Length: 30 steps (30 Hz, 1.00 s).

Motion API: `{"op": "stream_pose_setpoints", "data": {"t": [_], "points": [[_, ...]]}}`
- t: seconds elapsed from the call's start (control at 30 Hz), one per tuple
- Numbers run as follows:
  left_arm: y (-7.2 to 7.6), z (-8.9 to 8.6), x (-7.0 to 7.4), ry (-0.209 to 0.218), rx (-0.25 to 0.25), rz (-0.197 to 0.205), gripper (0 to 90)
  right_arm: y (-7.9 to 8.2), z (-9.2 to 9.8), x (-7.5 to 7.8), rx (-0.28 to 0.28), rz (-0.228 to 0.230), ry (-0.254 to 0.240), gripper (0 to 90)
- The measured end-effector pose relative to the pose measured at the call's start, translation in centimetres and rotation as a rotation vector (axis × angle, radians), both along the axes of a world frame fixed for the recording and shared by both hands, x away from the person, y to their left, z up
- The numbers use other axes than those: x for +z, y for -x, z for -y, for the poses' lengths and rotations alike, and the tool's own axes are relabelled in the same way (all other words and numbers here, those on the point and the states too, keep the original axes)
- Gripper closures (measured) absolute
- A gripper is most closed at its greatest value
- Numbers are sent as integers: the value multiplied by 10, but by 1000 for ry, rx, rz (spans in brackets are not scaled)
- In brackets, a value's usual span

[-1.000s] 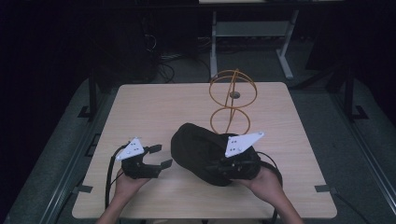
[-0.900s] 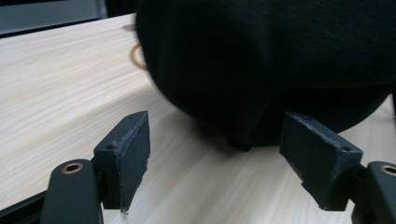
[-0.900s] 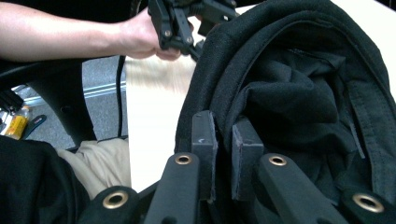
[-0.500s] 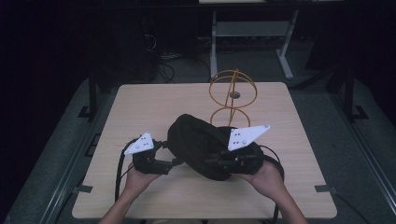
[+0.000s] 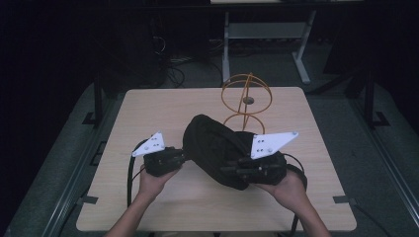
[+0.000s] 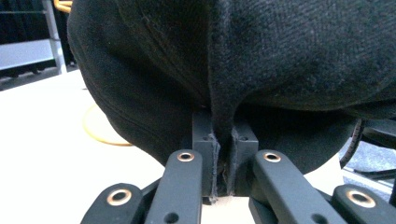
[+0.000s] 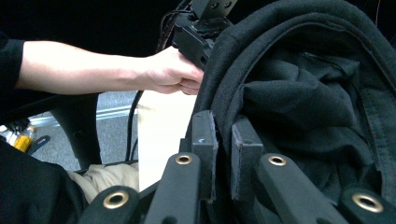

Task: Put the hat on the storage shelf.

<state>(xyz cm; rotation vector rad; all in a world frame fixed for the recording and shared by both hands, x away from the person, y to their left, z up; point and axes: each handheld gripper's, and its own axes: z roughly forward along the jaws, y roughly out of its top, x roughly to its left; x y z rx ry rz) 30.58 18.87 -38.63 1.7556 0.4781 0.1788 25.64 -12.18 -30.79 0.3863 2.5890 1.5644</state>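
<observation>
Both grippers, left (image 6: pixel 223 179) and right (image 7: pixel 223 154), are clamped on the black hat (image 5: pixel 217 148), now lifted higher off the table (image 5: pixel 163 108) than before.

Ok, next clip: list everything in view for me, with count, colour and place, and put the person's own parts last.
Table: one, light wood, centre of the high view.
Black hat: one, black fabric, mid-table, lifted between the two grippers.
Wire stand: one, orange, far side of the table behind the hat.
Metal frame: one, pale grey, on the floor beyond the table.
Left hand-held gripper: one, black with a grey plate, shut on the hat's edge at the left.
Right hand-held gripper: one, black with a grey plate, shut on the hat's rim at the right.
Hands: left hand, right hand, each holding its gripper.
</observation>
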Motion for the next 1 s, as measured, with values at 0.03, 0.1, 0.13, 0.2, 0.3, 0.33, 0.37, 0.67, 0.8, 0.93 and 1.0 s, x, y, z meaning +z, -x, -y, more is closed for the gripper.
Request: {"op": "stream_pose_setpoints", "data": {"t": [0.03,0.1,0.13,0.2,0.3,0.33,0.37,0.67,0.8,0.93,1.0], "points": [[0,0,3,-8,1,6,852,0,1,0,0,-6,-9,827],[-1,-1,6,-12,5,10,856,-1,2,-1,-5,-11,-15,824],[0,-1,8,-11,10,13,857,-1,3,-1,-6,-11,-20,822],[-1,-1,10,-17,10,18,858,-3,4,-2,-8,-17,-31,816],[0,-3,21,-4,31,20,858,-5,8,-2,-21,-22,-45,796],[0,-3,21,-4,31,20,858,-5,8,-2,-21,-22,-45,796],[1,-2,29,-8,40,31,858,-7,11,-3,-26,-28,-60,786],[-1,0,59,-33,50,68,862,-12,14,-6,-23,-42,-92,783],[-4,3,79,-60,50,94,863,-16,17,-5,-27,-46,-132,772],[-7,5,91,-67,48,105,863,-20,23,-5,-64,-53,-159,653],[-9,7,99,-95,48,116,864,-22,27,-6,-96,-70,-169,577]]}}
